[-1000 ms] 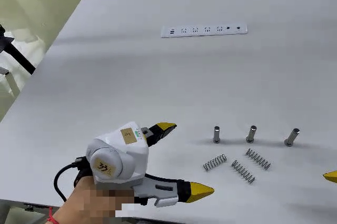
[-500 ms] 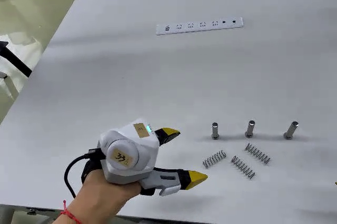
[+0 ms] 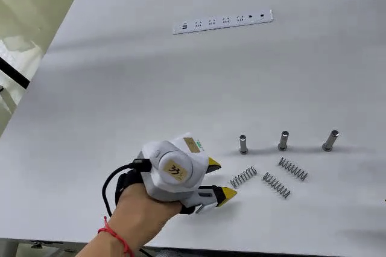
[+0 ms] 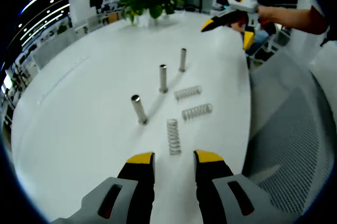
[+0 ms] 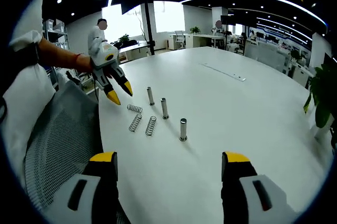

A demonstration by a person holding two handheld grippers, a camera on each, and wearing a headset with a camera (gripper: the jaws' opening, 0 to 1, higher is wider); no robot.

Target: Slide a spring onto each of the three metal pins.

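Up close, spring [image 4: 173,136] just before left hand-held gripper [image 4: 174,156].

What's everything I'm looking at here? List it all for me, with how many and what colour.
table: one, white, under everything
power strip: one, white, flat on the far part of the table
metal pins: three, silver, standing in a row on the table
springs: three, silver, lying loose on the table in front of the pins, none on a pin
mesh chair: one, grey, beside the table edge
plant: one, green, beyond the far end of the table
hand: one, red band at the wrist, holding the left gripper
left gripper: one, white with yellow tips, open, just short of the nearest spring
right gripper: one, yellow tips, wide open
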